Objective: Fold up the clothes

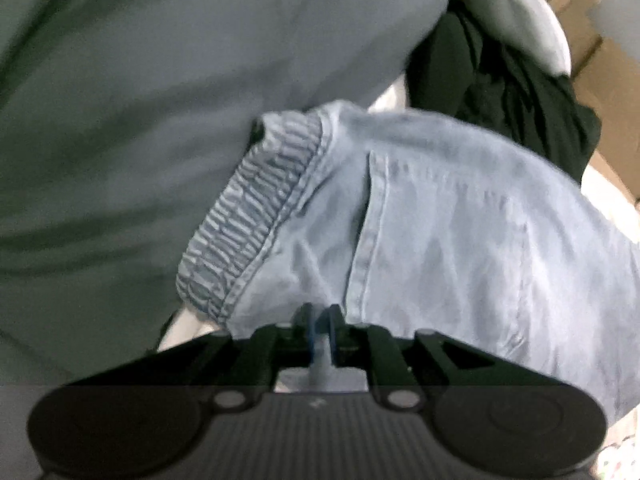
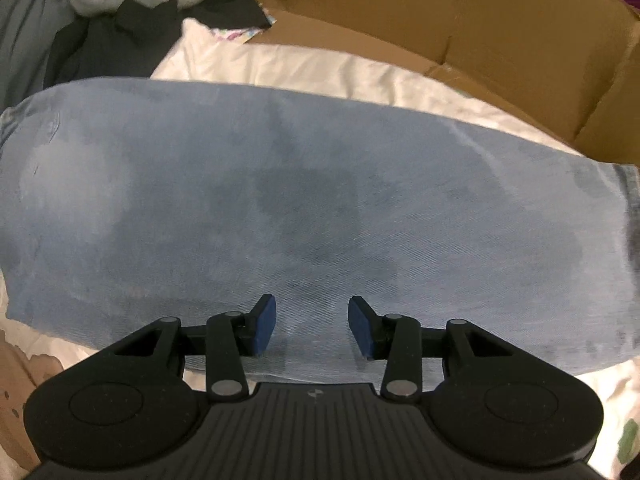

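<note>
Jeans point(image 2: 304, 200): light-blue denim, spread flat on cream bedding point(image 2: 320, 68).
Left tool point(image 1: 320, 320): clenched on denim fold near elastic waistband point(image 1: 248, 216).
Right tool point(image 2: 312, 326): released, jaws apart above jeans.

A cream, rumpled bed sheet point(image 2: 320, 68) covers the work surface, flattened brown cardboard point(image 2: 480, 12) rises behind it along the far and right edges, and a broad grey-green fabric surface point(image 1: 140, 100) fills the left side, all under dim, even indoor light.
</note>
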The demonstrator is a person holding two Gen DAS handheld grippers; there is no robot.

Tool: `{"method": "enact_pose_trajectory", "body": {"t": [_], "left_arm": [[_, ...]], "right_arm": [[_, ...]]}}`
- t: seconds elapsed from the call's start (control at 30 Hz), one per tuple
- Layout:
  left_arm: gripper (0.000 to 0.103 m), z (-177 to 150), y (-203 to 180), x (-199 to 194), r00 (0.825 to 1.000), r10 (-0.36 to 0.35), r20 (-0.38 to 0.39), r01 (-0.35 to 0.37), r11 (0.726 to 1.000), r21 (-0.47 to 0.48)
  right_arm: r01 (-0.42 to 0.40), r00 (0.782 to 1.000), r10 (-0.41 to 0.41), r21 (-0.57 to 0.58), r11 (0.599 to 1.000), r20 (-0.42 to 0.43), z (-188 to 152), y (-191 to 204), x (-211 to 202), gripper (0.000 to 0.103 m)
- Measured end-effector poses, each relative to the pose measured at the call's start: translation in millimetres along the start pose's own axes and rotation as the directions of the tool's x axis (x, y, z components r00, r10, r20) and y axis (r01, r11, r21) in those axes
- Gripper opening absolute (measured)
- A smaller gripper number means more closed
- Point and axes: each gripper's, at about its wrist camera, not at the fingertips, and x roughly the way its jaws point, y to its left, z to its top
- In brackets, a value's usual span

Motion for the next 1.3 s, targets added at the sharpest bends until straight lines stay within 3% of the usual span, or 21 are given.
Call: {"method": "enact_pose_trajectory", "body": {"t": [0.1, 0.23, 0.37, 0.47, 0.53, 0.57, 0.6, 0.63, 0.8, 1.07, 1.23, 1.3], "left_arm": [[0.003, -11, 3, 13, 1.0, 0.022, -0.011, -0.022, 1.0, 0.0], [0.003, -11, 0, 44, 0.999, 0.05, -0.02, -0.049, 0.997, 0.056], [0.003, -8, -7, 48, 0.996, 0.084, -0.01, -0.083, 0.993, 0.083], [0.003, -3, -11, 46, 0.995, 0.097, -0.017, -0.096, 0.992, 0.077], [0.008, 1, -14, 38, 0.995, 0.094, -0.016, -0.093, 0.993, 0.069], [0.023, 3, -16, 33, 0.996, 0.091, -0.013, -0.09, 0.994, 0.066], [0.046, 3, -20, 28, 0.994, 0.105, -0.006, -0.104, 0.992, 0.072], [0.052, 3, -24, 23, 0.993, 0.119, 0.001, -0.119, 0.99, 0.078], [0.053, -4, -43, 5, 0.996, 0.085, -0.014, -0.084, 0.992, 0.093], [0.066, -16, -70, -22, 0.999, 0.042, 0.003, -0.042, 0.997, 0.059], [0.066, -29, -83, -17, 1.0, 0.018, -0.02, -0.017, 0.999, 0.049], [0.066, -30, -90, -7, 1.0, 0.02, -0.019, -0.019, 0.999, 0.046]], "right_arm": [[0.001, 1.0, -0.001, 0.023, 1.0, -0.007, 3, -12, -12, 0.048], [-0.003, 1.0, 0.003, 0.019, 1.0, -0.015, 4, -32, -30, 0.048], [0.018, 0.999, -0.017, 0.009, 1.0, -0.028, 7, -59, -44, 0.048], [0.027, 0.999, -0.026, 0.063, 0.998, -0.022, 3, -84, -58, 0.047], [0.032, 0.999, -0.031, 0.097, 0.995, -0.009, -1, -99, -68, 0.048], [0.033, 0.999, -0.033, 0.119, 0.992, 0.001, -5, -106, -74, 0.048], [0.035, 0.999, -0.037, 0.145, 0.989, 0.011, -10, -114, -78, 0.048], [0.036, 0.999, -0.04, 0.17, 0.985, 0.021, -15, -122, -82, 0.048], [0.022, 0.995, -0.049, 0.28, 0.96, 0.09, -41, -162, -94, 0.048], [-0.023, 0.967, -0.11, 0.515, 0.857, 0.228, -92, -229, -87, 0.052], [-0.07, 0.944, -0.165, 0.663, 0.745, 0.285, -130, -259, -59, 0.052], [-0.091, 0.936, -0.191, 0.727, 0.681, 0.297, -145, -267, -47, 0.052]]}}
